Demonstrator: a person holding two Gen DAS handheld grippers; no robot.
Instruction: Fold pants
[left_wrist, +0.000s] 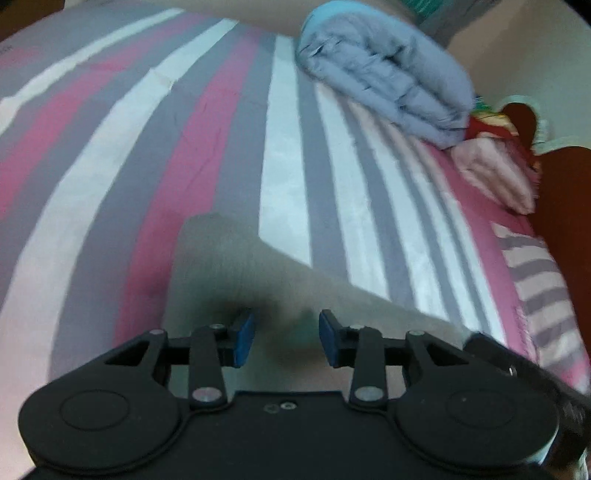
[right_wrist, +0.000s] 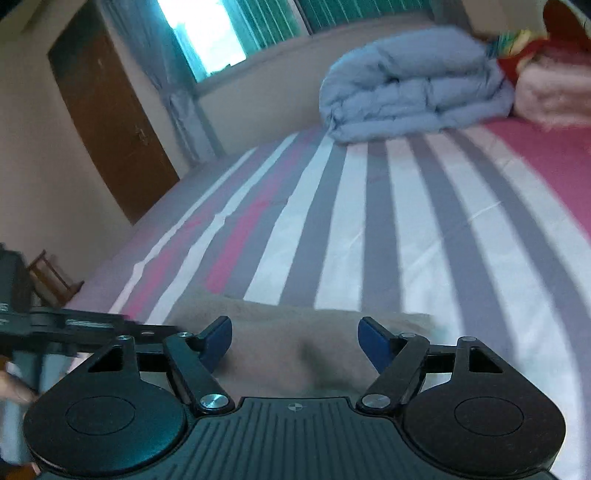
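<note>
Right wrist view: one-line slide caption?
Open right claw above beige pants on a striped bed.

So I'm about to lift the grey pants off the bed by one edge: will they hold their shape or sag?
Probably sag. The grey pants lie flat and soft on the striped bedsheet, with no stiff edge showing, so a lifted edge would likely droop. They look thin, so probably light. The sheet looks smooth, so they might slide if pushed.

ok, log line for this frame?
left gripper: open | right gripper: open | grey-beige folded pants: released on striped bedsheet
</note>
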